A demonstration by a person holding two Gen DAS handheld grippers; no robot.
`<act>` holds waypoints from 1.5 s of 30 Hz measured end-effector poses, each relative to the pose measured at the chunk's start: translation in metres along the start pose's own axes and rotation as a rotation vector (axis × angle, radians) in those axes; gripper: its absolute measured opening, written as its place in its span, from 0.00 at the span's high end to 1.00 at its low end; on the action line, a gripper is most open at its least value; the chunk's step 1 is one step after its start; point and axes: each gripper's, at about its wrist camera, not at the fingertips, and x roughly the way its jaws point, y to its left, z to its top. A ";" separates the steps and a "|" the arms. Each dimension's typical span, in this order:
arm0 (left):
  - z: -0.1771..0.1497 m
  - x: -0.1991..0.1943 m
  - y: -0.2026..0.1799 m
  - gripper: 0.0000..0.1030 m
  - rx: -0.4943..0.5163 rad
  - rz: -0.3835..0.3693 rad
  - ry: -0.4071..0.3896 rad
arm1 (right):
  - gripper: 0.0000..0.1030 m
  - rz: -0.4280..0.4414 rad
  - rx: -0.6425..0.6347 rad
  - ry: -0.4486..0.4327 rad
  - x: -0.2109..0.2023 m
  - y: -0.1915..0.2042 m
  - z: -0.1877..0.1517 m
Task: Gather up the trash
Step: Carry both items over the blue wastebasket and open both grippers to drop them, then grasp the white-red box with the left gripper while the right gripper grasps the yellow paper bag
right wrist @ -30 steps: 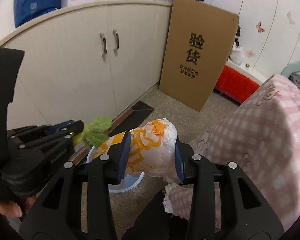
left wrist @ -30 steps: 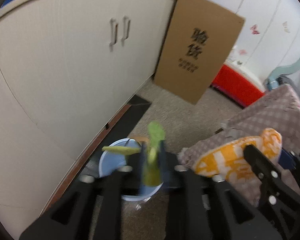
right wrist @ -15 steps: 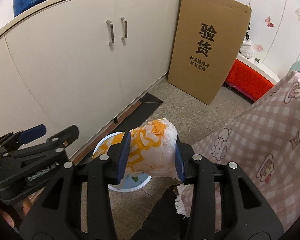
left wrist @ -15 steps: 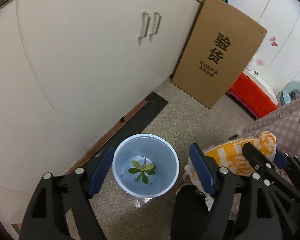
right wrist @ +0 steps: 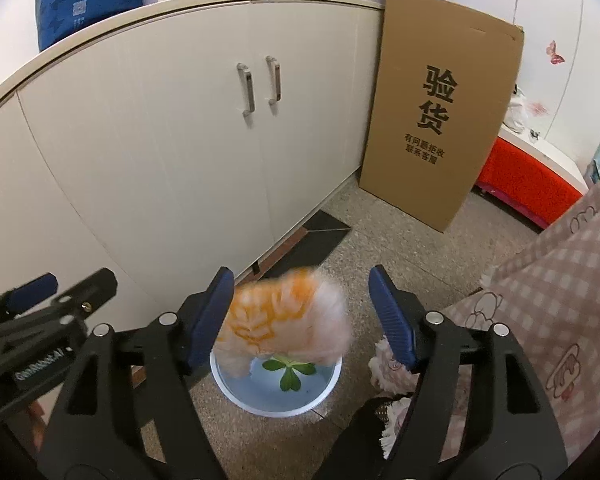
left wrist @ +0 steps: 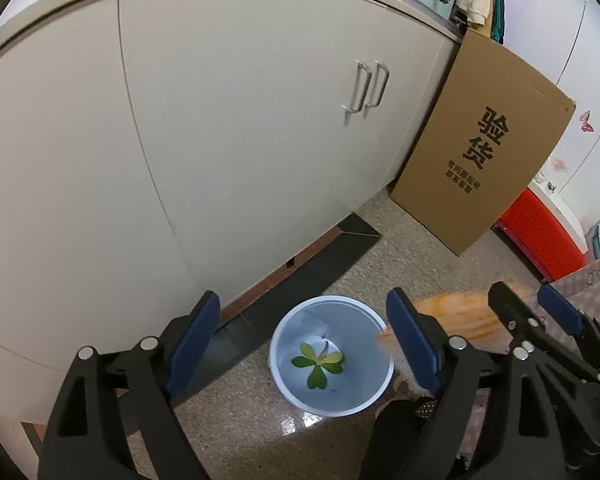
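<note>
The cardboard box [right wrist: 440,104] reads 验货. Both the left gripper [left wrist: 304,344] and right gripper [right wrist: 302,316] have just opened; a blurred, seemingly loose wrapper [right wrist: 284,316] hangs above the bin [right wrist: 276,400] rim.

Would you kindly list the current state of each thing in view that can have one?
left gripper: open, empty, jaws just widened.
right gripper: open, jaws just widened.
wrapper: released, blurred, dropping over the bin.
bin: upright, uncovered, leaf sprig inside.
cupboard doors: closed.
cardboard box: flattened, leaning.
</note>
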 end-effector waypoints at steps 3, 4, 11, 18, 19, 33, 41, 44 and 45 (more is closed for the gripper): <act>0.001 -0.006 -0.001 0.19 0.007 0.002 -0.010 | 0.28 0.012 0.027 -0.001 -0.006 -0.003 -0.002; 0.000 -0.008 -0.001 0.19 0.009 0.002 -0.012 | 0.28 0.013 0.036 0.003 -0.010 -0.005 -0.003; -0.002 -0.040 -0.018 0.19 0.039 -0.045 -0.047 | 0.28 0.015 0.108 -0.045 -0.062 -0.025 -0.005; -0.010 -0.105 -0.070 0.19 0.139 -0.179 -0.124 | 0.27 -0.063 0.195 -0.161 -0.148 -0.072 -0.011; -0.012 -0.112 -0.079 0.19 0.155 -0.194 -0.132 | 0.27 -0.078 0.205 -0.174 -0.157 -0.079 -0.012; -0.066 -0.186 -0.260 0.19 0.484 -0.514 -0.101 | 0.24 -0.372 0.472 -0.336 -0.302 -0.248 -0.078; -0.078 -0.172 -0.336 0.17 0.550 -0.604 0.020 | 0.24 -0.432 0.639 -0.321 -0.324 -0.329 -0.123; -0.080 -0.162 -0.359 0.17 0.570 -0.623 0.068 | 0.23 -0.414 0.676 -0.323 -0.327 -0.343 -0.133; -0.080 -0.161 -0.363 0.17 0.574 -0.631 0.075 | 0.23 -0.412 0.683 -0.324 -0.328 -0.347 -0.135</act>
